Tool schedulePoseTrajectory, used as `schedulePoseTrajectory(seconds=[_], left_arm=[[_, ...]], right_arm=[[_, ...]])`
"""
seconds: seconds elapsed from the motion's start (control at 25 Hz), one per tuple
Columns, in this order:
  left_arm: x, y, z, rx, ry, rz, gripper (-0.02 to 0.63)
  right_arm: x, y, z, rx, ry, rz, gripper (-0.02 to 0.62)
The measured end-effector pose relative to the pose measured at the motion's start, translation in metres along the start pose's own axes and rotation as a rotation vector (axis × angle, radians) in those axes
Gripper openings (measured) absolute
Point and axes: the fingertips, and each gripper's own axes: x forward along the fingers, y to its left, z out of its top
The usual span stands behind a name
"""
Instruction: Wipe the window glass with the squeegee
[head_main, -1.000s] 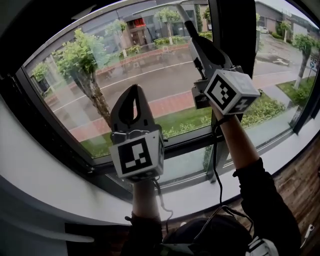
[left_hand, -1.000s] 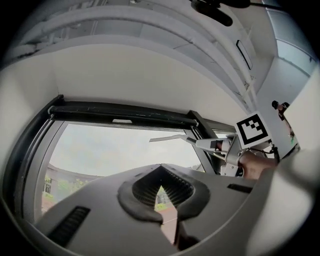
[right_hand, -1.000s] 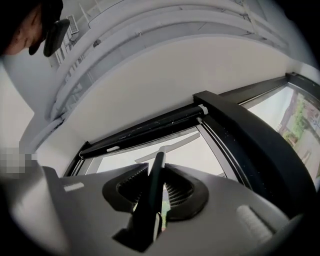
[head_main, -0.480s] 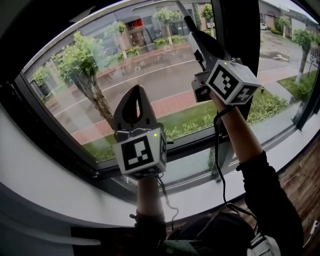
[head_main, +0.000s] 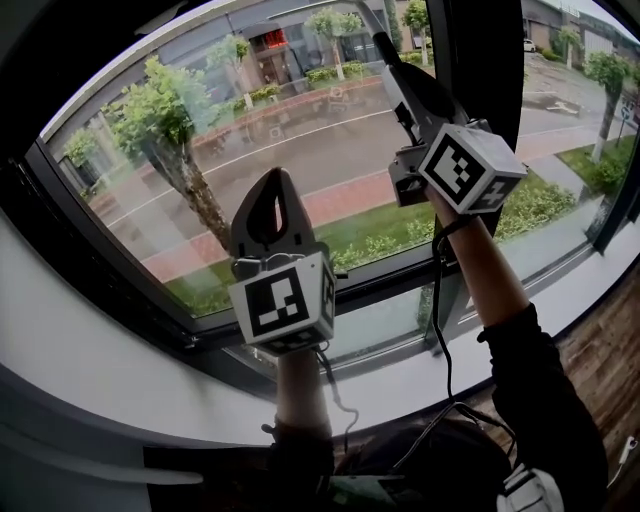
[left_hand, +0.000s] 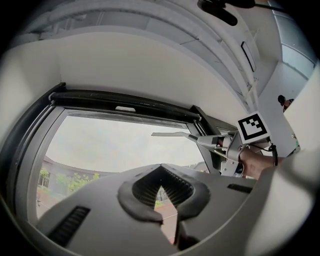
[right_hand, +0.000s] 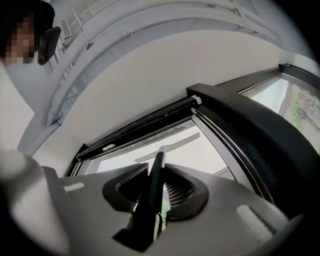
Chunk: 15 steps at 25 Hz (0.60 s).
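Observation:
The window glass (head_main: 300, 150) fills the head view, with a tree and a street behind it. My right gripper (head_main: 412, 92) is raised at the upper right and shut on the squeegee's black handle (head_main: 398, 72). In the right gripper view the handle (right_hand: 154, 185) runs up between the ribbed pads to the thin blade (right_hand: 167, 146), which lies near the top of the pane. The left gripper view shows the blade (left_hand: 170, 134) level under the top frame. My left gripper (head_main: 275, 175) is lower and to the left in front of the glass, shut with nothing in it.
A black vertical frame post (head_main: 480, 60) stands just right of the squeegee. A black lower frame (head_main: 380, 280) and a white sill (head_main: 100, 350) run below the glass. Wooden floor (head_main: 600, 340) shows at the lower right. A cable (head_main: 440, 320) hangs from the right gripper.
My right gripper has risen slightly with the squeegee. The left gripper has barely shifted.

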Motion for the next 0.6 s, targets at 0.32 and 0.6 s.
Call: schedulePoseTrajectory(seconds=[0.32, 0.6], left_arm=[[-0.005, -0.005, -0.024, -0.035, 0.046, -0.01, 0.002], [-0.011, -0.013, -0.036, -0.048, 0.058, -0.015, 0.002]], right_arm=[[-0.023, -0.001, -0.023, -0.01, 0.031, -0.018, 0.097], [-0.038, -0.003, -0.038, -0.006, 0.068, -0.028, 0.098]])
